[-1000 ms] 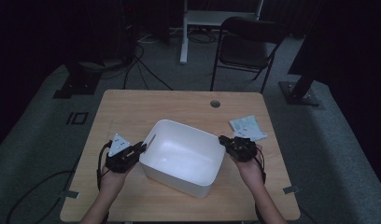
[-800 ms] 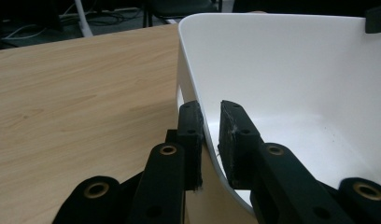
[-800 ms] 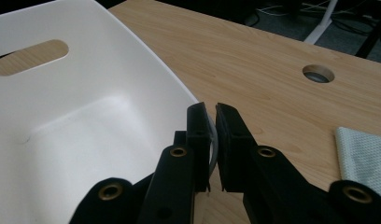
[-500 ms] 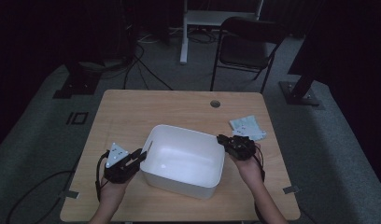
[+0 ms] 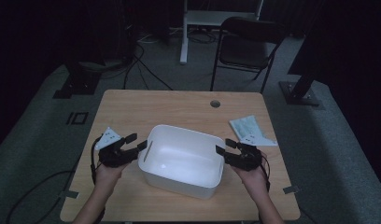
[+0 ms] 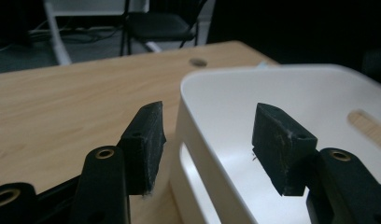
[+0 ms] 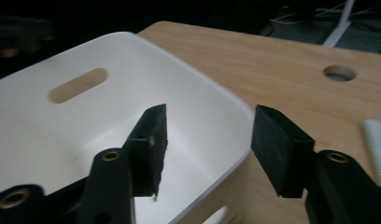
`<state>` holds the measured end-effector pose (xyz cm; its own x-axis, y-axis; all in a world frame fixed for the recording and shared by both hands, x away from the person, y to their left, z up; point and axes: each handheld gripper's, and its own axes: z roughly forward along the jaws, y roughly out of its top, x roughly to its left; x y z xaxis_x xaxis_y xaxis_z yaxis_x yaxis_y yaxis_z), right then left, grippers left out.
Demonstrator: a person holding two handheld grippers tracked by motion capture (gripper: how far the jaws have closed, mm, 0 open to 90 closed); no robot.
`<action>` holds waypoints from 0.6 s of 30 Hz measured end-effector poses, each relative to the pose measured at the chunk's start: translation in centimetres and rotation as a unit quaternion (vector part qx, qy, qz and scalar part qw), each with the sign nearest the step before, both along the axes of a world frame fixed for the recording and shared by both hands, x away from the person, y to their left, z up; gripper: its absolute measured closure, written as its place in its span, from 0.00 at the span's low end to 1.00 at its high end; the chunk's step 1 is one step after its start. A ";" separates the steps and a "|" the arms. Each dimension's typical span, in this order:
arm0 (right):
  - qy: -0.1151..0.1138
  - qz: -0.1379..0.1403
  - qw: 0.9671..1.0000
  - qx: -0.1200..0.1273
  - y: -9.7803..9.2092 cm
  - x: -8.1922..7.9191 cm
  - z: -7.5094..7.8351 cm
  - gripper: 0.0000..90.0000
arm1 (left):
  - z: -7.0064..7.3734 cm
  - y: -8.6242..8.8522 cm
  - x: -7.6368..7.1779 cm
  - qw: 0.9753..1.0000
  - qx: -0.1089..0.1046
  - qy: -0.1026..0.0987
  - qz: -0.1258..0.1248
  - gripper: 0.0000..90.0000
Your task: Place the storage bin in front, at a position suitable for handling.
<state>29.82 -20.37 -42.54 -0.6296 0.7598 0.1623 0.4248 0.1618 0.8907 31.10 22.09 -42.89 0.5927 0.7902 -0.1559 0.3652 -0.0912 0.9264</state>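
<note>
One white tub [image 5: 181,161] mid-table, straddled at each end wall by released left gripper [image 5: 136,142] and right gripper [image 5: 225,146]; one packet [image 5: 250,131] near right edge.

Glossy white plastic tub [image 5: 181,161]; matt pale wood-grain table [image 5: 179,107]; rough black rubbery pads [image 6: 149,140]; crinkly plastic packet [image 5: 249,130].

A pale packet [image 5: 250,131] lies on the wooden table [image 5: 179,105]; a black folding chair [image 5: 247,44] stands beyond.
</note>
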 end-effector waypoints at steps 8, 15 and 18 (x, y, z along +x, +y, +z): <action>-0.008 -0.018 1.000 -0.021 0.3 -2.8 -0.5 0.42 | -0.3 0.0 4.5 0.998 -0.008 0.008 -0.055 0.42; 0.000 -0.030 0.999 -0.015 0.6 -3.8 -1.5 0.44 | -1.2 -1.4 7.3 0.997 0.018 0.019 -0.079 0.42; 0.010 -0.030 0.999 -0.017 0.7 -3.9 -1.8 0.45 | -1.5 -1.7 8.4 0.996 0.014 0.029 -0.086 0.46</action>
